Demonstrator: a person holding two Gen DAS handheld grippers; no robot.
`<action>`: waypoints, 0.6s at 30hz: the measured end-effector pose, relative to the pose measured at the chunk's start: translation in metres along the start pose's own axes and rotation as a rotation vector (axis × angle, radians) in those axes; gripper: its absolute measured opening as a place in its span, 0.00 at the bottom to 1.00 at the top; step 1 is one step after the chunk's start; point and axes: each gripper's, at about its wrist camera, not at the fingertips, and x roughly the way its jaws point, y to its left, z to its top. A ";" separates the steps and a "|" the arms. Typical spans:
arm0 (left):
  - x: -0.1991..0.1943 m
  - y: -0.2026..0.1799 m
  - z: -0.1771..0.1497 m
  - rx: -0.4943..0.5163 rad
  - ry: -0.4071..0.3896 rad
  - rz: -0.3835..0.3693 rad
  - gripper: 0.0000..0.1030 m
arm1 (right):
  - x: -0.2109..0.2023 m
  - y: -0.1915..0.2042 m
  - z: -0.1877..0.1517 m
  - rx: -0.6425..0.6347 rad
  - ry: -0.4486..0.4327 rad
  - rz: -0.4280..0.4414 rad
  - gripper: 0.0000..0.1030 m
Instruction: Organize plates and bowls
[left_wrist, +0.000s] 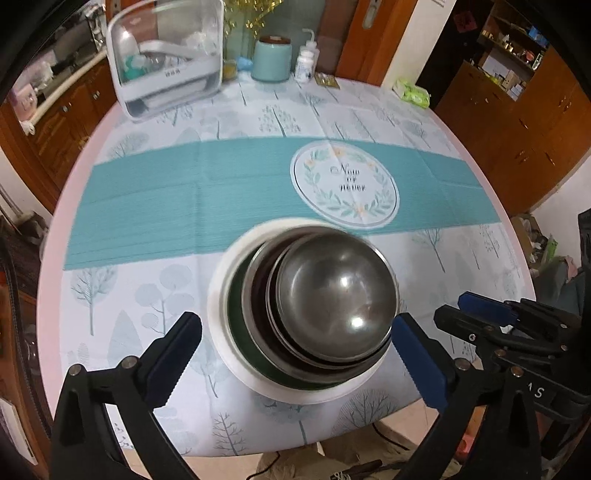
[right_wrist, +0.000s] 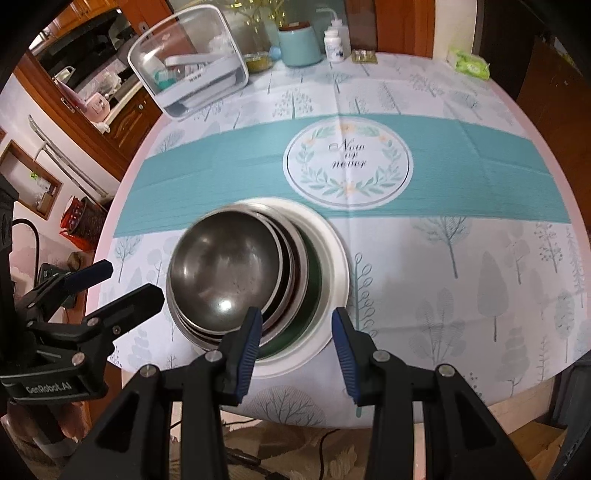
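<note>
the nested stack of dull steel bowls (left_wrist: 332, 299) is sitting inside a white round plate (left_wrist: 218, 314) near the front edge of the bench (left_wrist: 147, 192), directly below and ahead of both tools. the left hand-held gripper (left_wrist: 295, 360) is standing wide open, its blue pads flanking the stack on either side without touching it, holding nothing. the right hand-held gripper (right_wrist: 297, 349) is standing partly open and empty, its jaws hovering over the plate's near rim, so the stack is lying ahead and to its left; the left tool looks the better centred of the two. the stack is round, with no long axis, and the upper bowls are sitting off-centre. the bench is wearing a pale tree-print tablecloth (right_wrist: 461, 258) with a teal band. a clear plastic dish box (left_wrist: 166, 59) is standing at the far left corner, beside a teal jar (left_wrist: 271, 59), with wooden cabinets (left_wrist: 517, 122) around the room.
</note>
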 end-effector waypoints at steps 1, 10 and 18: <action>-0.003 -0.002 0.001 -0.006 -0.006 -0.003 0.99 | -0.004 0.001 0.001 -0.005 -0.014 -0.006 0.39; -0.036 -0.028 0.008 0.007 -0.081 0.023 0.99 | -0.041 -0.007 0.008 -0.023 -0.120 -0.030 0.46; -0.062 -0.055 0.008 -0.003 -0.154 0.062 0.99 | -0.067 -0.019 0.005 -0.029 -0.191 -0.063 0.50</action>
